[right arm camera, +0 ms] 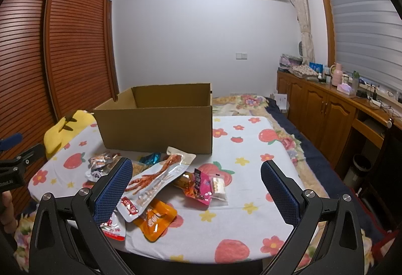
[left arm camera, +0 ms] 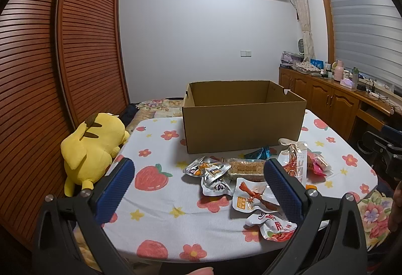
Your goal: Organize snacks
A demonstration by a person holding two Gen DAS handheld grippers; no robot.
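Note:
An open cardboard box point(left arm camera: 241, 124) point(right arm camera: 155, 126) stands at the far side of the table with the fruit-print cloth point(left arm camera: 160, 214) point(right arm camera: 251, 149). In front of it lies a heap of snack packets: silver pouches point(left arm camera: 213, 174), a clear chicken-foot pack point(right arm camera: 155, 179), an orange pouch point(right arm camera: 154, 221), a pink packet point(right arm camera: 201, 185), a red-and-white pouch point(left arm camera: 272, 226). My left gripper point(left arm camera: 198, 189) hangs open above the cloth, left of the heap. My right gripper point(right arm camera: 197, 189) is open over the heap's right part, holding nothing.
A yellow plush toy point(left arm camera: 93, 146) point(right arm camera: 65, 131) lies off the table's left edge by the slatted wardrobe point(left arm camera: 37, 74). A wooden sideboard point(right arm camera: 326, 109) with bottles runs along the right wall. A bed with flowered bedding point(right arm camera: 251, 101) lies behind the table.

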